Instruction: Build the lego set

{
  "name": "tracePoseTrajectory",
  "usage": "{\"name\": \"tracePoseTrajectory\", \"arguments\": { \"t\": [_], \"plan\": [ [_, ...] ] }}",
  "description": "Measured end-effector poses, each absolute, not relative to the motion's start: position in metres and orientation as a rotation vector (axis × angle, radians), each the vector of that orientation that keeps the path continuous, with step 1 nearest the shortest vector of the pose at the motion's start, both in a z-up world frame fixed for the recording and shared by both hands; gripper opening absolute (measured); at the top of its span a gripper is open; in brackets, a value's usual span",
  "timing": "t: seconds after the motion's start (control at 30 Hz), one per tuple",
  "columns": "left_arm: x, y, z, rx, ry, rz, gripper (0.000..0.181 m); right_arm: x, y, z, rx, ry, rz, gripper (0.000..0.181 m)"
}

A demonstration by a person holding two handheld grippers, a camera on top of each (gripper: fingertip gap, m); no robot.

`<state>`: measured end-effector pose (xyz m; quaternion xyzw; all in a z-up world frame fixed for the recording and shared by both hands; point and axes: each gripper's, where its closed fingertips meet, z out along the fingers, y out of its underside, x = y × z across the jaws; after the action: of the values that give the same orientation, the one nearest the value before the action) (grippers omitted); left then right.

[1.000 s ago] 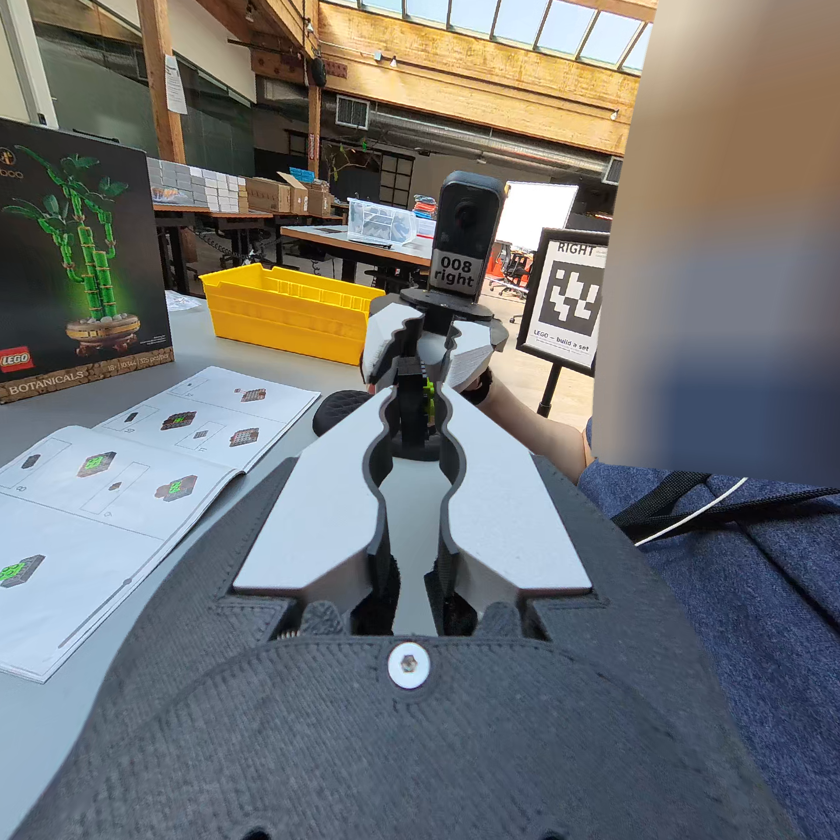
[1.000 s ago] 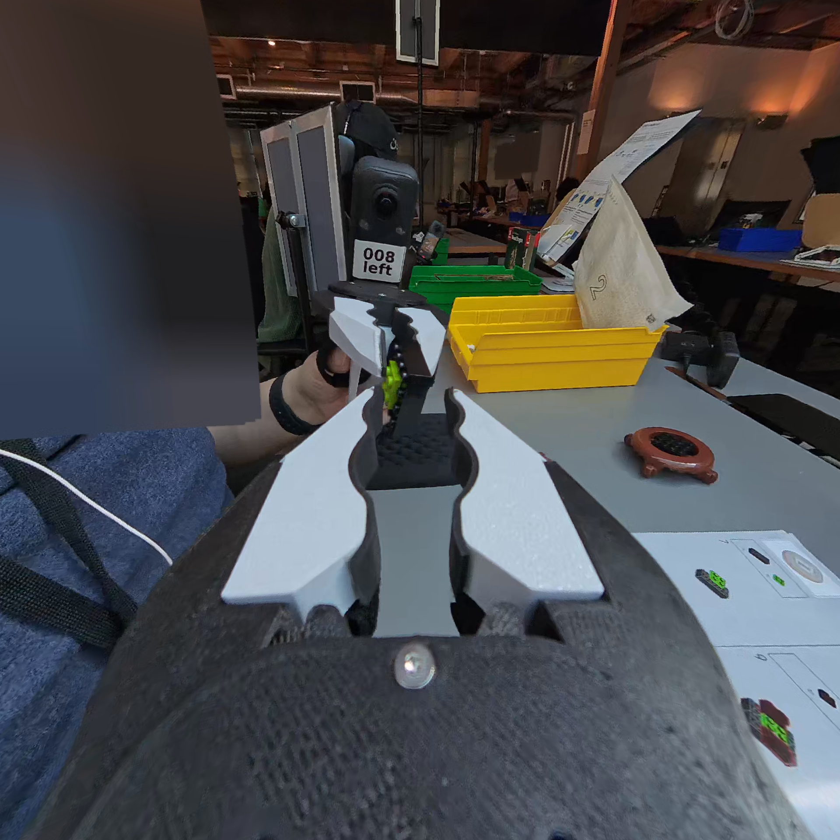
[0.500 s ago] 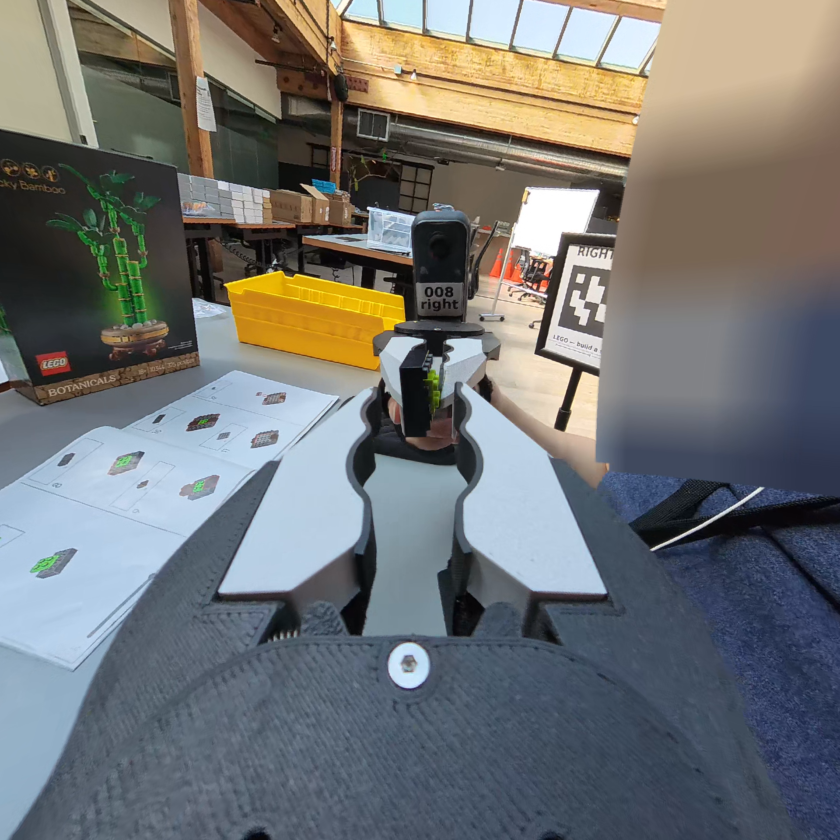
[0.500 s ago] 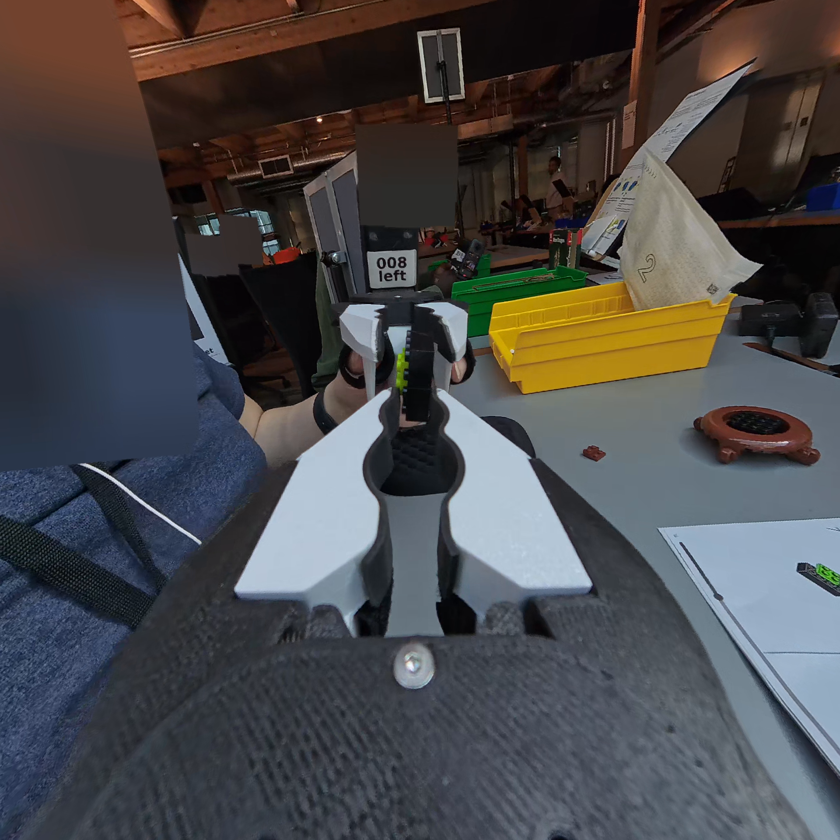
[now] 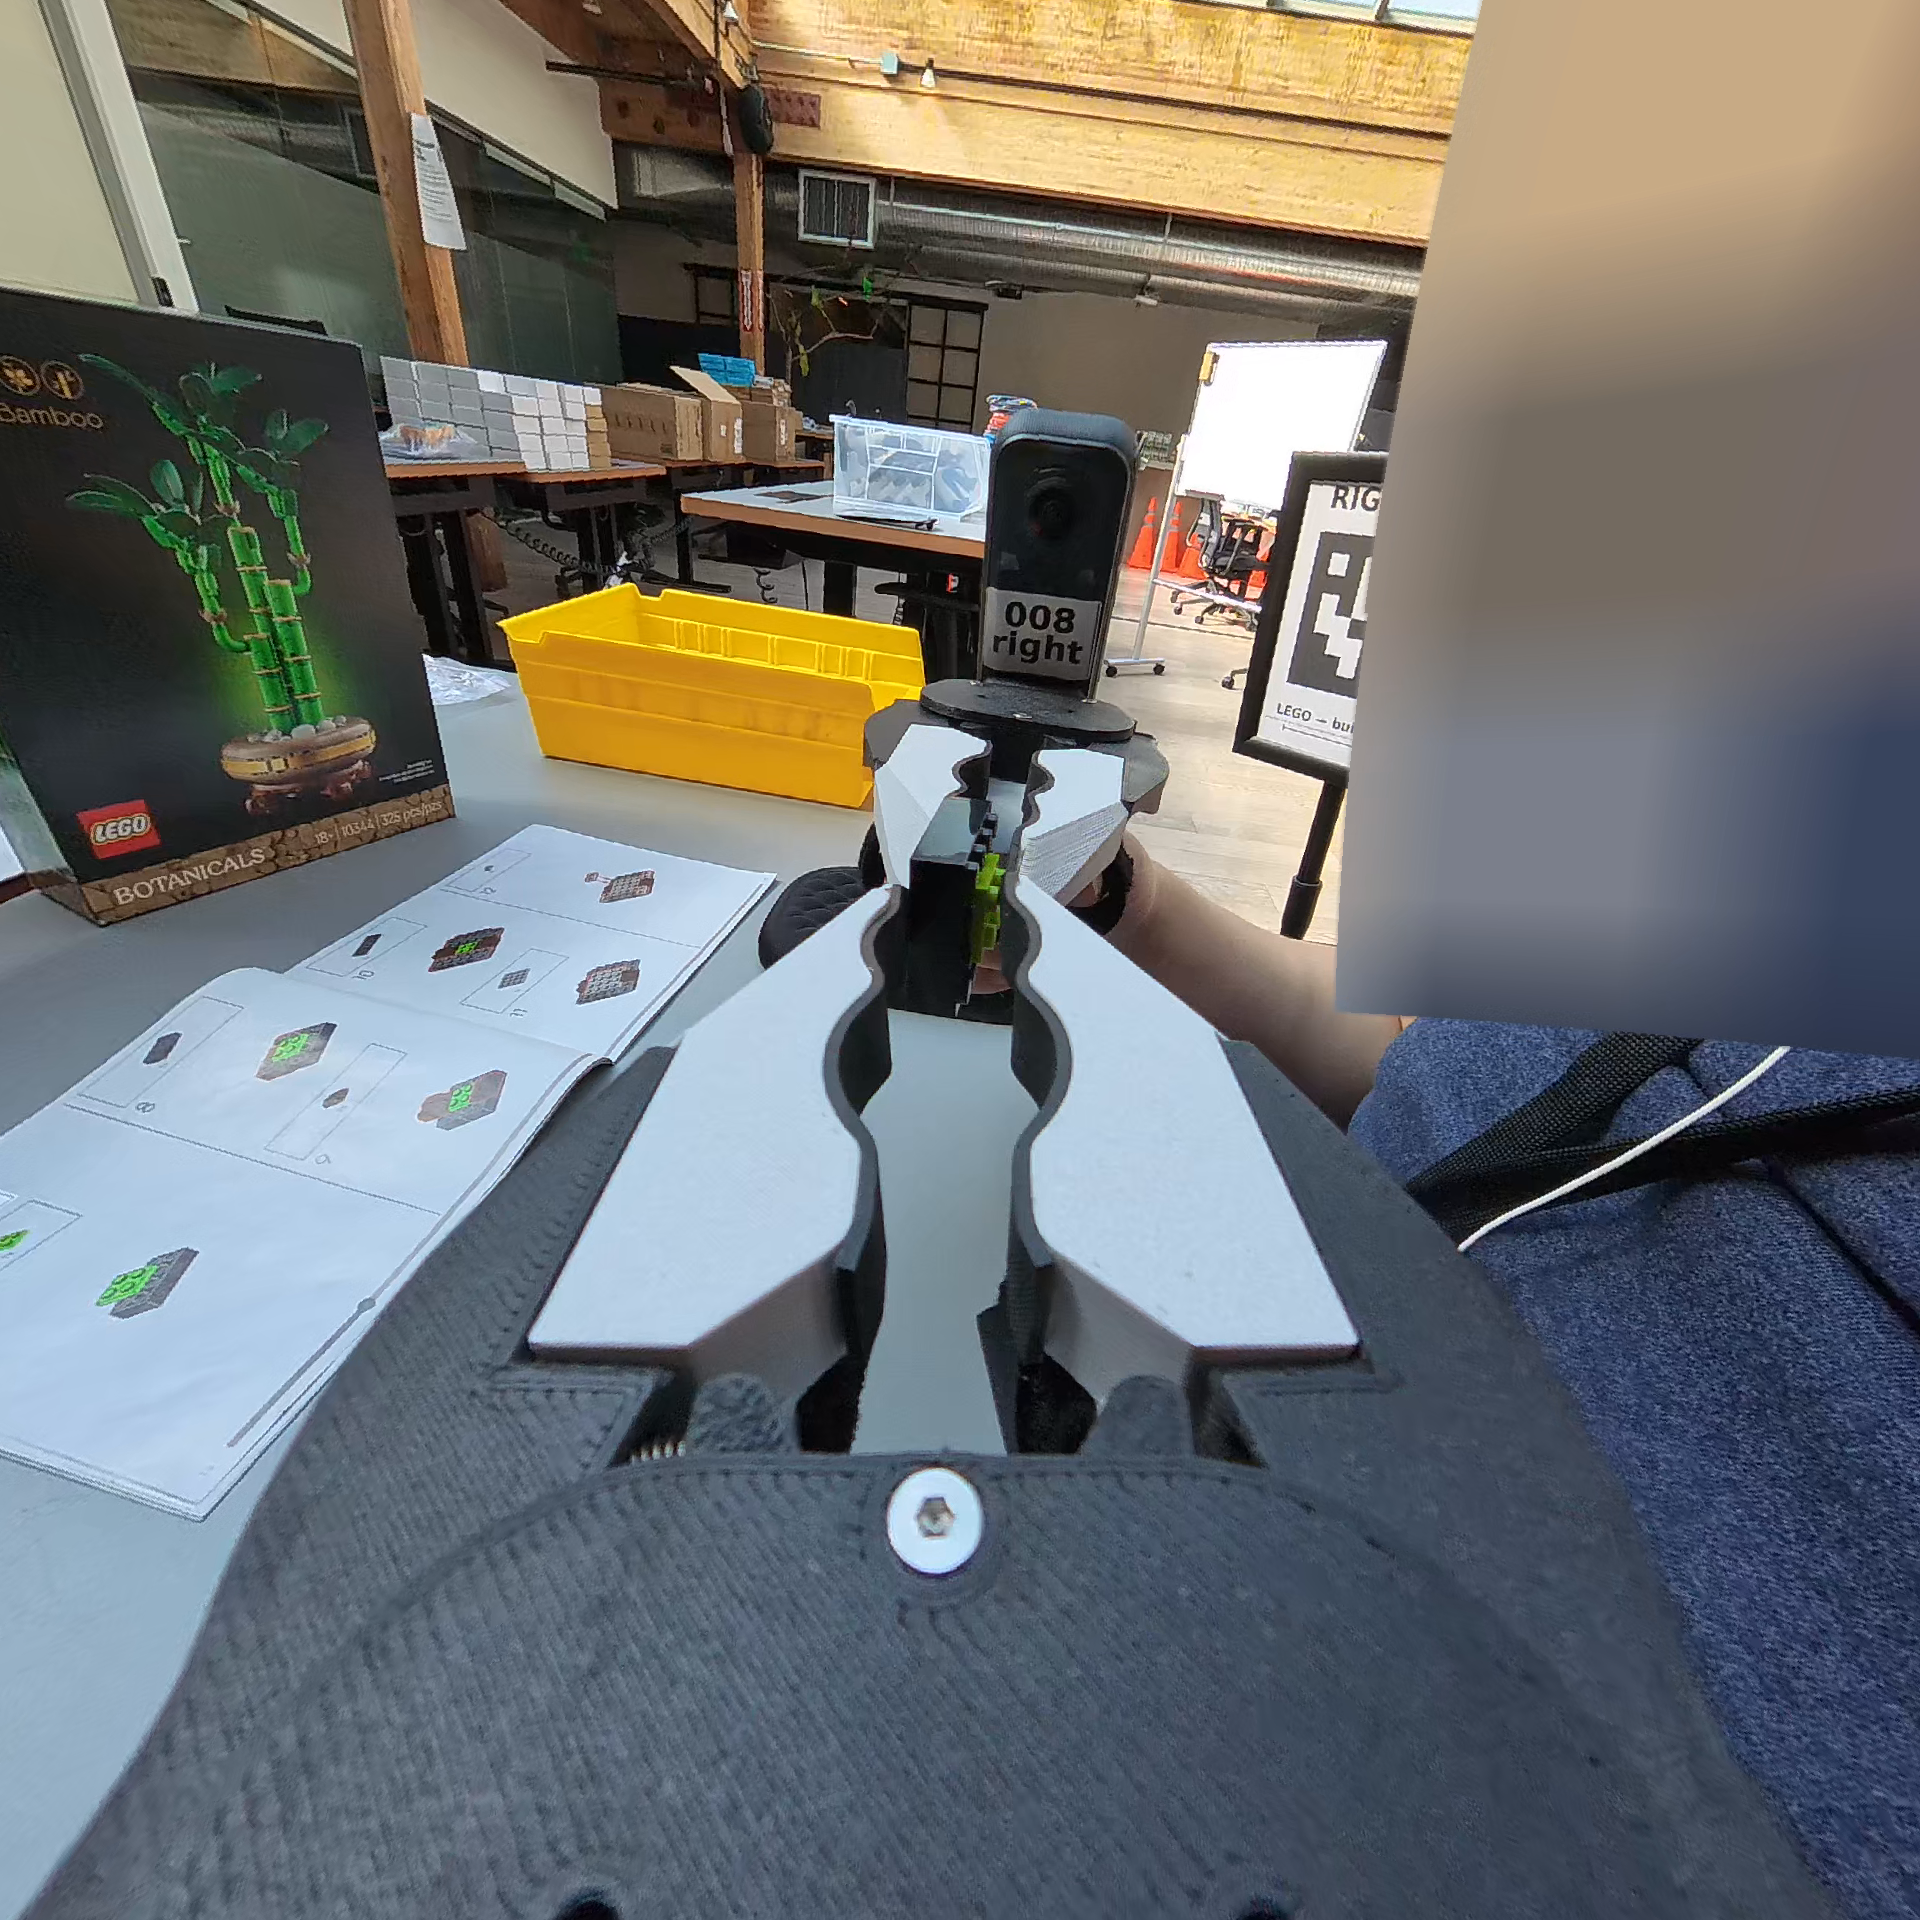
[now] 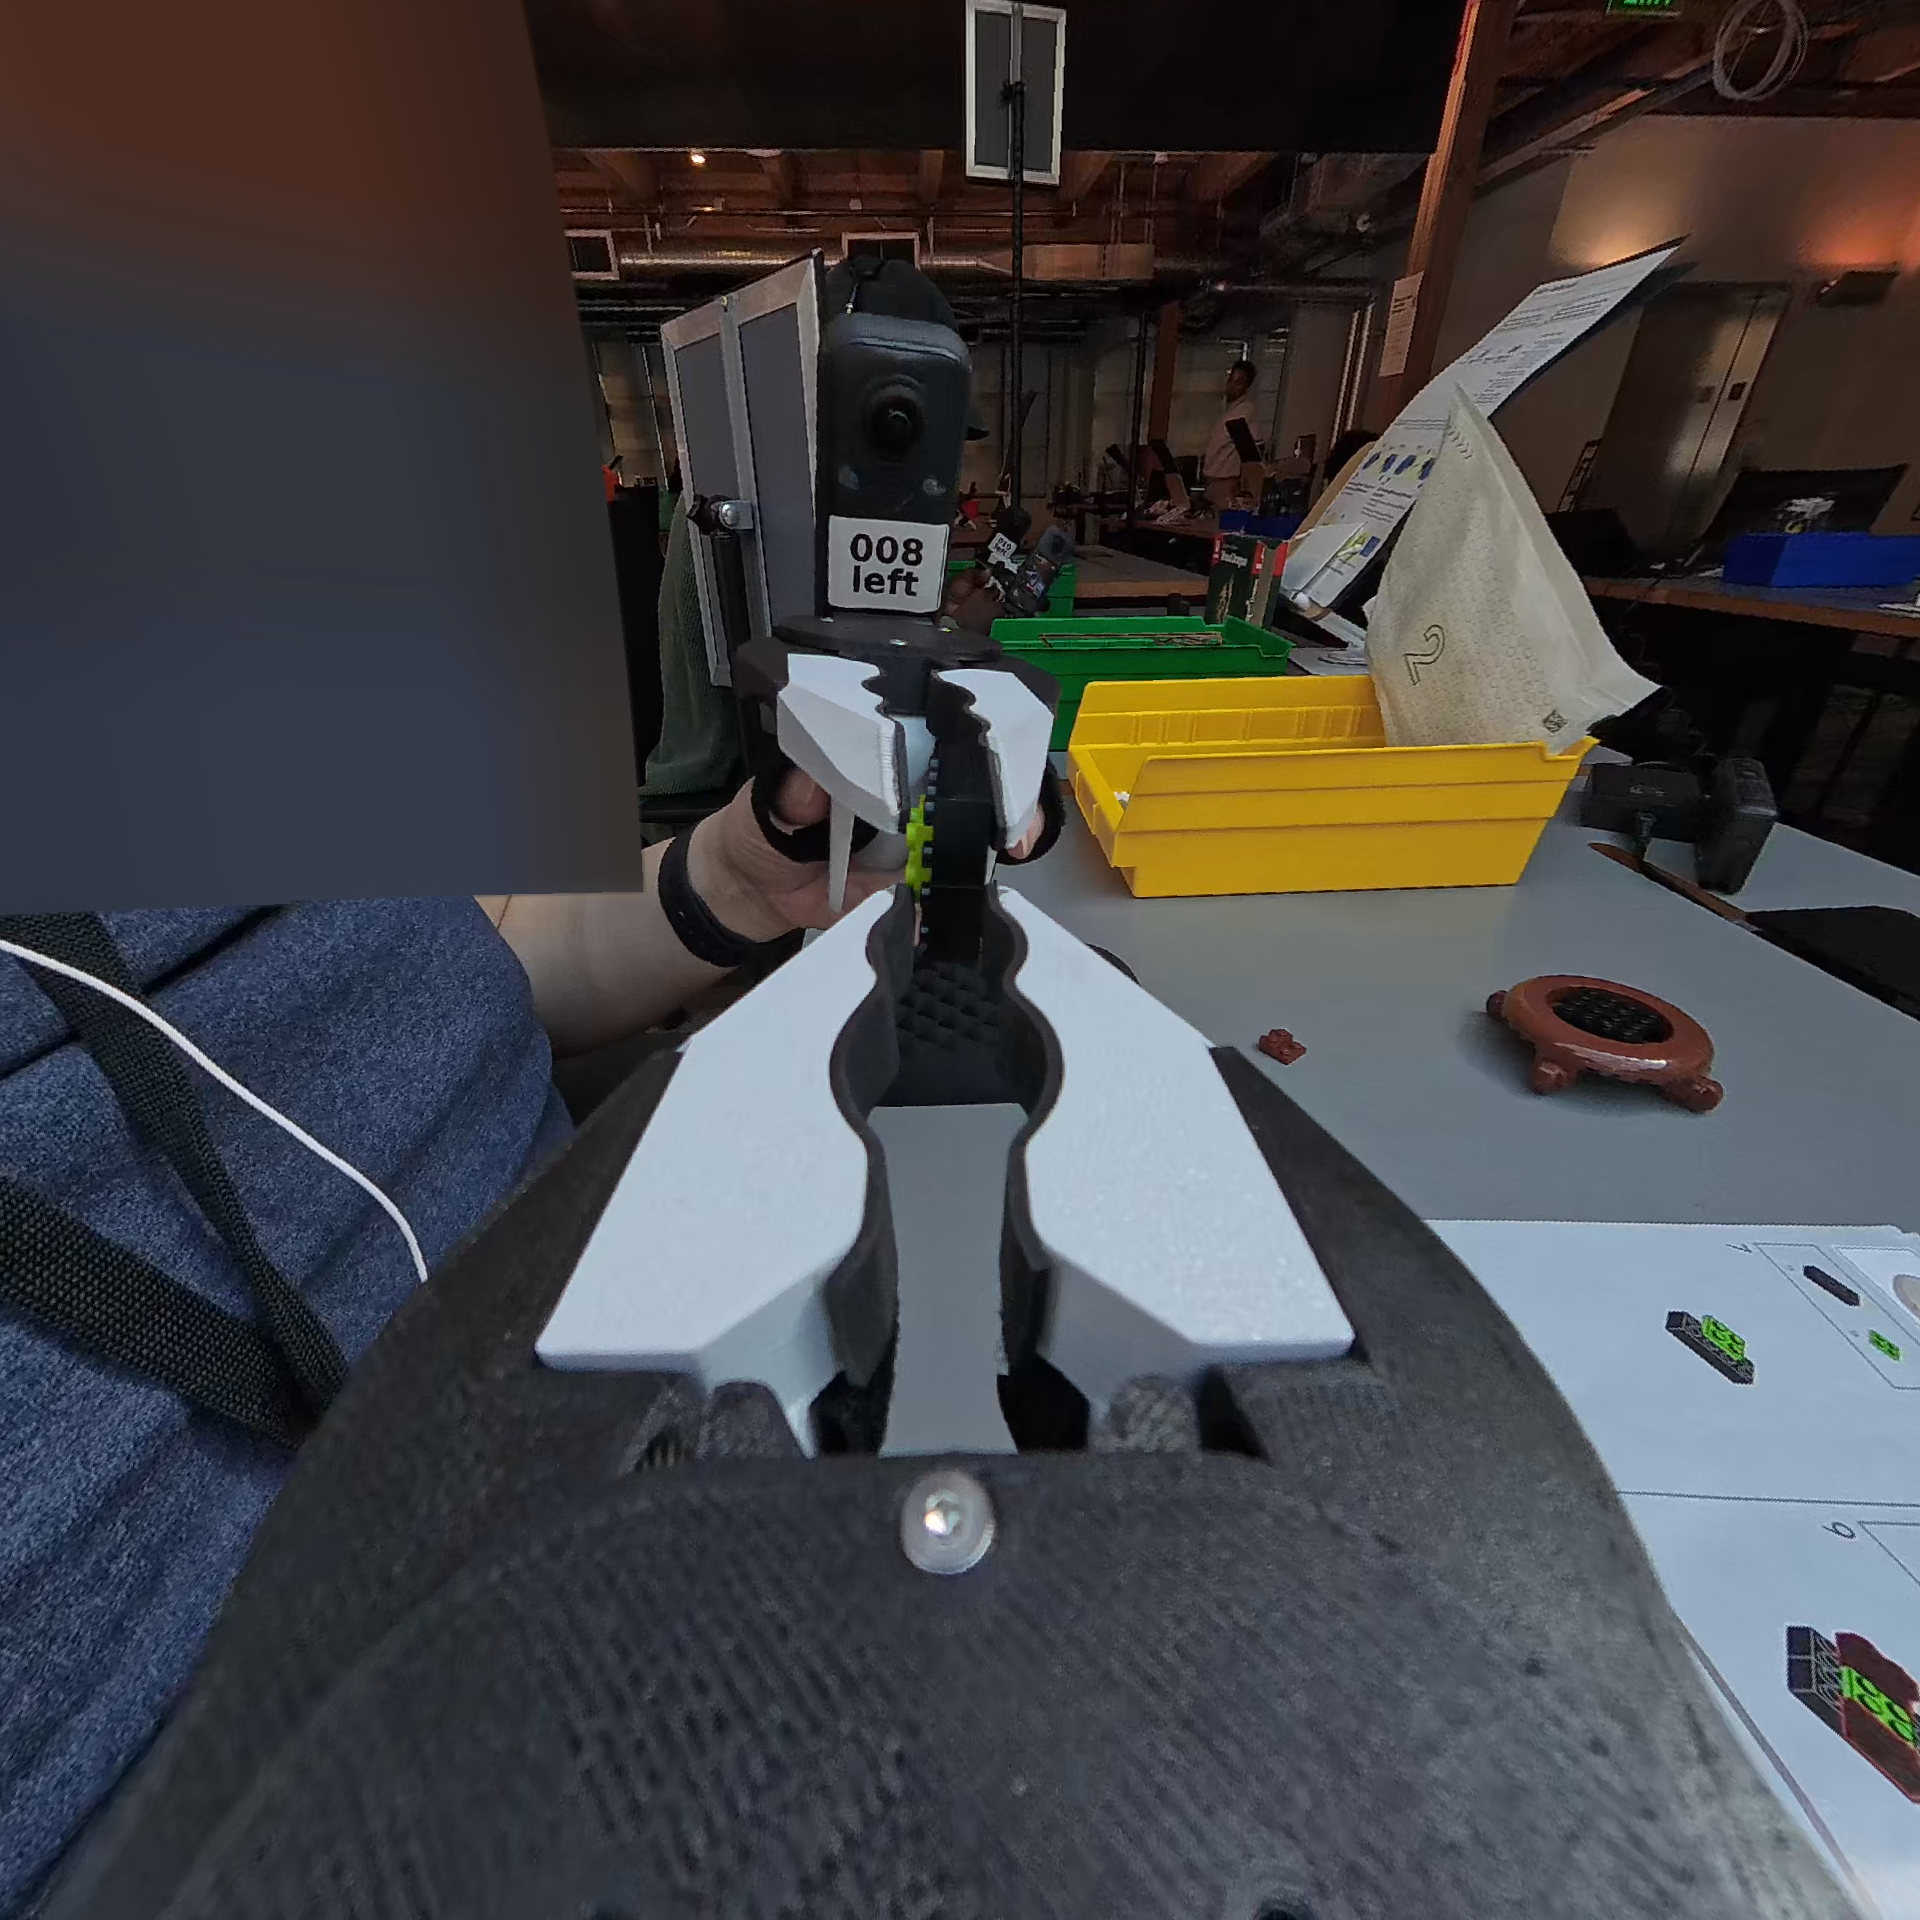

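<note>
A small black lego assembly [image 5: 940, 925] with a lime green piece [image 5: 985, 894] on one side is held in the air between my two grippers, which face each other tip to tip. My left gripper [image 5: 951, 940] is shut on its near end. My right gripper [image 5: 992, 805] grips its far end. In the right wrist view the same assembly [image 6: 958, 831] and its green piece [image 6: 916, 831] stand between my right gripper [image 6: 948, 920] and the left gripper [image 6: 935, 769] beyond. A person's hands hold both grippers.
An open instruction booklet [image 5: 343, 1101] lies on the grey table [image 5: 582, 790], with the set's box [image 5: 208, 623] and a yellow bin [image 5: 707, 696] behind. The right wrist view shows a brown round base [image 6: 1600, 1039], a small reddish piece [image 6: 1281, 1044], and another yellow bin [image 6: 1309, 821] holding a paper bag [image 6: 1475, 623]. Both grippers' tips are close together, under 4 cm apart.
Both grippers have stayed tip to tip around the black and green assembly. The pair has shifted and tilted a little above the table. Both grips look the same.
</note>
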<state>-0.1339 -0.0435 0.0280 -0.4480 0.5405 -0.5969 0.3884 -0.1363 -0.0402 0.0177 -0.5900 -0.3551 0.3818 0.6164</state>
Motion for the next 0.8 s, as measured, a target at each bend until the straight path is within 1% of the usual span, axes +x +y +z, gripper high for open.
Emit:
{"name": "tracePoseTrajectory", "arguments": {
  "t": [0.4, 0.47, 0.5, 0.6, 0.63, 0.67, 0.8],
  "plan": [
    [-0.136, -0.047, 0.029, -1.071, 1.405, -1.415, 0.013, -0.138, -0.042, 0.018, -1.335, -0.826, 0.888, 0.013],
    [-0.136, -0.044, 0.029, -1.076, 1.392, -1.406, 0.013, -0.139, -0.044, 0.021, -1.316, -0.827, 0.879, 0.024],
    [-0.136, -0.045, 0.028, -1.076, 1.399, -1.401, 0.014, -0.139, -0.045, 0.024, -1.303, -0.828, 0.883, 0.026],
    [-0.136, -0.049, 0.026, -1.067, 1.424, -1.414, 0.014, -0.137, -0.044, 0.029, -1.301, -0.812, 0.867, 0.025],
    [-0.135, -0.05, 0.026, -1.068, 1.427, -1.41, 0.014, -0.137, -0.043, 0.03, -1.303, -0.815, 0.858, 0.023],
    [-0.134, -0.049, 0.025, -1.071, 1.429, -1.402, 0.014, -0.137, -0.044, 0.03, -1.303, -0.829, 0.854, 0.016],
    [-0.134, -0.049, 0.025, -1.081, 1.419, -1.415, 0.014, -0.137, -0.044, 0.03, -1.319, -0.848, 0.844, 0.015]
  ]
}}
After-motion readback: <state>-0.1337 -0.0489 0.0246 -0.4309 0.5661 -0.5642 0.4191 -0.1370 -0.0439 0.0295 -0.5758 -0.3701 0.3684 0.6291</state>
